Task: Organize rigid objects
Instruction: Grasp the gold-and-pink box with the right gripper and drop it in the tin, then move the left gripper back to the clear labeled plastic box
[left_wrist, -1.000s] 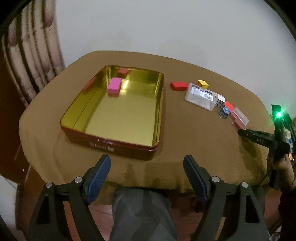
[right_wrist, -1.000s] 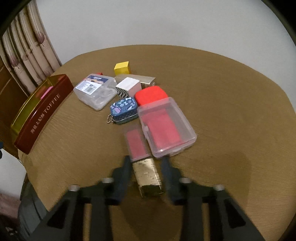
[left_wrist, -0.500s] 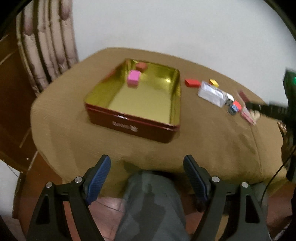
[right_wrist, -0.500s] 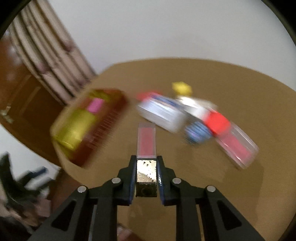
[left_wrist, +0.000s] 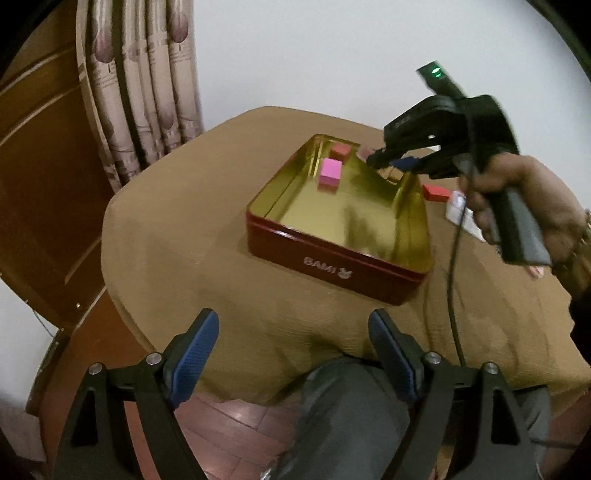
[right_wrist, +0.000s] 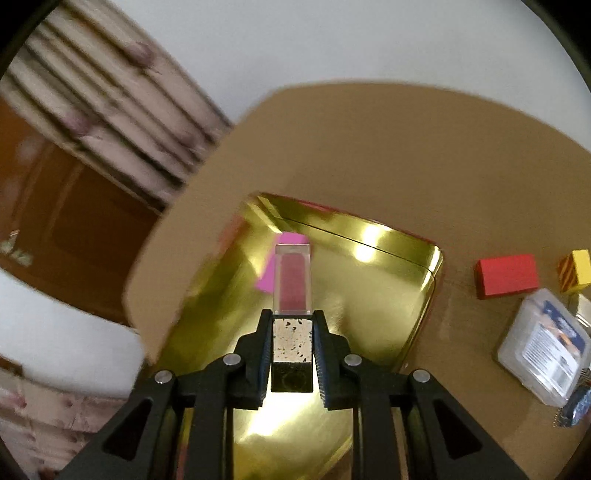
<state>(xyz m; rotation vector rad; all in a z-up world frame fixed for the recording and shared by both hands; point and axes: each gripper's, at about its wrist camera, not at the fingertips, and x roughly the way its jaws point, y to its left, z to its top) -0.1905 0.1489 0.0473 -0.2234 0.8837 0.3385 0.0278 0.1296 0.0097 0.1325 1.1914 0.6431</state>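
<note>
My right gripper (right_wrist: 291, 332) is shut on a lip-gloss tube (right_wrist: 292, 288) with a clear pink body and a gold cap, held in the air above the red tin with a gold inside (right_wrist: 406, 295). In the left wrist view the right gripper (left_wrist: 391, 162) hangs over the tin's far right part (left_wrist: 332, 266). A pink block (left_wrist: 330, 172) and a small red block (left_wrist: 340, 150) lie in the tin's far end. My left gripper (left_wrist: 291, 354) is open and empty, off the table's near edge.
A red box (right_wrist: 506, 275), a yellow striped block (right_wrist: 576, 269), a clear plastic case (right_wrist: 543, 350) and a small patterned pouch (right_wrist: 578, 404) lie on the brown table to the tin's right. Curtains and a wooden door stand at the left. My knee is below the left gripper.
My right gripper closed on the tube, lifted it off the table and carried it left over the tin. My left gripper pulled back and lower, off the table edge.
</note>
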